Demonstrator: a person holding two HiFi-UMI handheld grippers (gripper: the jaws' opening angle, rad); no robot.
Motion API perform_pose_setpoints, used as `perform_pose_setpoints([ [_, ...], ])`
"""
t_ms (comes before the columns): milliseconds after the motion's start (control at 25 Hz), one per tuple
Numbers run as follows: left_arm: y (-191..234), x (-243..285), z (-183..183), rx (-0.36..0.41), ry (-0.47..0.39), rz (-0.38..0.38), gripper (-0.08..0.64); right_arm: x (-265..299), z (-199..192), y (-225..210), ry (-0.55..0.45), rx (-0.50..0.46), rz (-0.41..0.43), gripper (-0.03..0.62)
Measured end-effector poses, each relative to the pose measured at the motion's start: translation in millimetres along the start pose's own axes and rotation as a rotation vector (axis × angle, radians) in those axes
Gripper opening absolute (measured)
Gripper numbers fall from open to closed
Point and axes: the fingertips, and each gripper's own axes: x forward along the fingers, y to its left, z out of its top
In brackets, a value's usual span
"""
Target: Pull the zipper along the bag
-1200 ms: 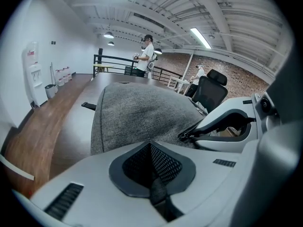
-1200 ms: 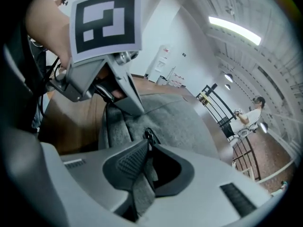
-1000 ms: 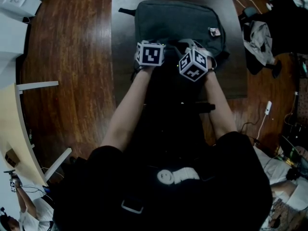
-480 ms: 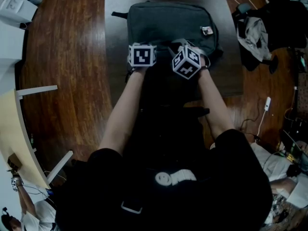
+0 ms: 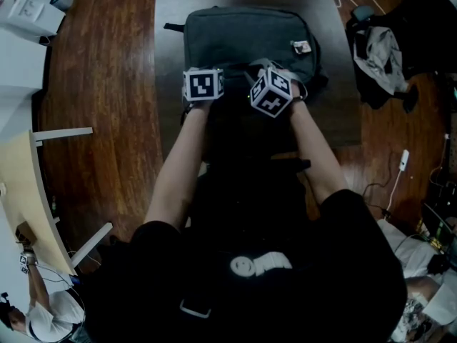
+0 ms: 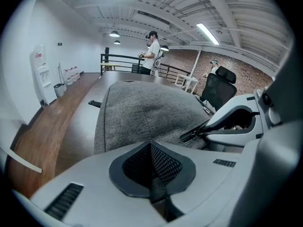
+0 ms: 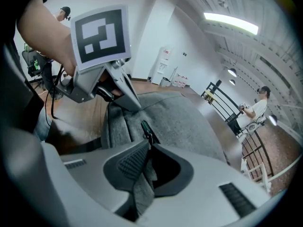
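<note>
Bag [image 5: 246, 38]: grey, flat on dark table [image 5: 343, 113], at both grippers' tips; contents hidden.
Left gripper [image 6: 152, 171]: jaws together on a strip of bag cloth.
Right gripper [image 7: 142, 167]: jaws narrow, just been closing, pinching a grey cloth fold.
Zip pull [image 7: 147, 134]: green, just beyond right jaws.

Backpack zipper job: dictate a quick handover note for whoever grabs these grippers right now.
Left gripper: shut, pinching the near edge of the backpack to steady it.
Right gripper: its fingers have just been closing on the grey fabric tab that hangs by the zipper slider.
Done: both grips are set at the bag's near edge.
To do: pull the slider along the bag while the left holds it.
</note>
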Motion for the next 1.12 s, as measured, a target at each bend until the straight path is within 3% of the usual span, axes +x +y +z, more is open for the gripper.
perform_pose_setpoints([
  [520,4.8,-2.9,-1.0,0.037,0.006,0.056,0.0,-8.4,-15.2,-8.8,-0.022,-0.051,-0.017,0.034],
  [680,1.7,-4.8,2.5,0.011,-0.008,0.048,0.0,-14.3,-23.7,-14.7,-0.027,-0.048,-0.025,0.025],
  [840,1.3,-4.2,3.1,0.012,-0.01,0.056,0.0,-21.7,-59.9,-27.7,0.037,-0.041,-0.043,0.006],
  [920,3.0,-4.5,1.7,0.034,-0.004,0.085,0.0,-29.7,-61.8,-28.9,-0.012,-0.009,-0.022,0.009],
  [1040,1.7,-3.3,0.2,0.077,0.002,0.113,-0.002,-38.1,-34.7,-22.2,-0.133,-0.007,-0.01,0.018],
  [1120,-0.5,-1.7,-0.4,0.078,0.005,0.107,-0.002,-31.9,-18.3,-21.3,-0.159,0.001,-0.001,0.041],
])
